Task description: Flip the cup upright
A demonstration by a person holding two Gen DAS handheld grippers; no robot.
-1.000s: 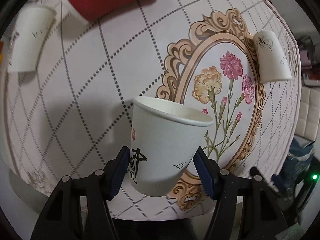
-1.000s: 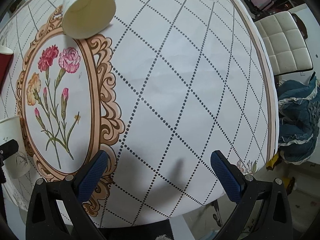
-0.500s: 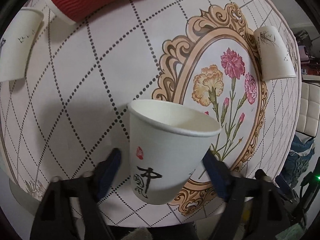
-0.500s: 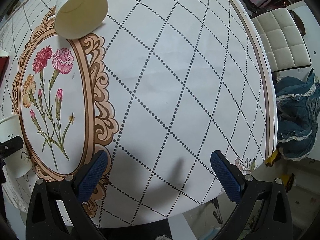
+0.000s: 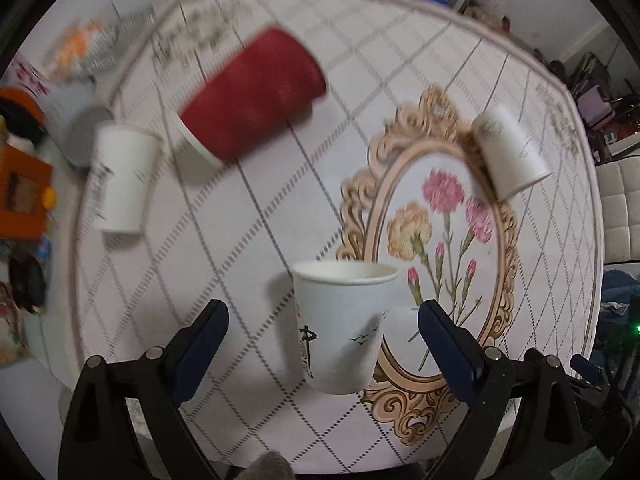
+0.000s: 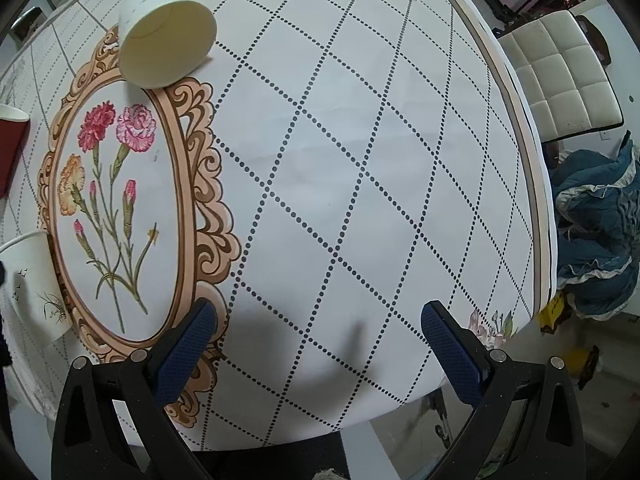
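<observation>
Left wrist view: left gripper (image 5: 323, 316) spread wide, blue pads clear of everything. White paper cup (image 5: 343, 326) stands upright, mouth up, in the lower centre of the frame between the two fingers, touching neither. It sits on the tablecloth (image 5: 280, 216) just left of the ornate flower frame print (image 5: 436, 256). Red ribbed cup (image 5: 256, 94) lies on its side, upper centre. Another white cup (image 5: 122, 178) at mid left, blurred, looks mouth-down but hard to be sure. Third white cup (image 5: 510, 152) lies tilted on its side at upper right, on the edge of the frame print. Grey container (image 5: 74, 122) at far left, off the cloth edge, blurry.

Right wrist view: right gripper (image 6: 318, 338) also spread wide, nothing between the fingers, bare dotted-grid tablecloth (image 6: 360, 160) ahead. The upright white paper cup (image 6: 34, 284) shows at the lower left edge, beside the flower frame print (image 6: 120, 208). The sideways white cup (image 6: 166, 38) at upper left, open mouth facing the camera, resting on the top of the frame print. Sliver of the red cup (image 6: 12, 148) at the left edge. White padded chair (image 6: 560, 76) upper right, blue cloth heap (image 6: 596, 232) at right below the table edge.
</observation>
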